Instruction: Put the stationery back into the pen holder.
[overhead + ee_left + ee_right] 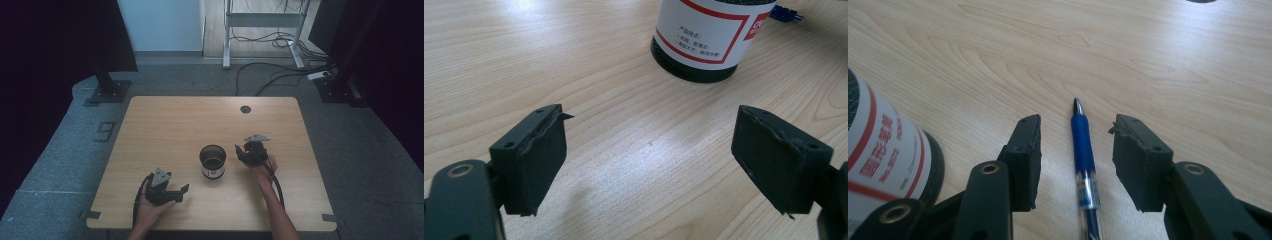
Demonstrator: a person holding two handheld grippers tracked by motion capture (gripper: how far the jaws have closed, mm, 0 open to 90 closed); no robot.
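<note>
On the pale wooden table (pixel 1158 65), my right gripper (pixel 1075 150) straddles the blue pen (pixel 1083 150) with jaws half-narrowed, untouching, set to pinch it, beside the mesh pen holder (pixel 213 161); my left gripper (pixel 649 155) waits wide.

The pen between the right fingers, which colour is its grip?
Blue grip on the pen; right gripper view.
</note>
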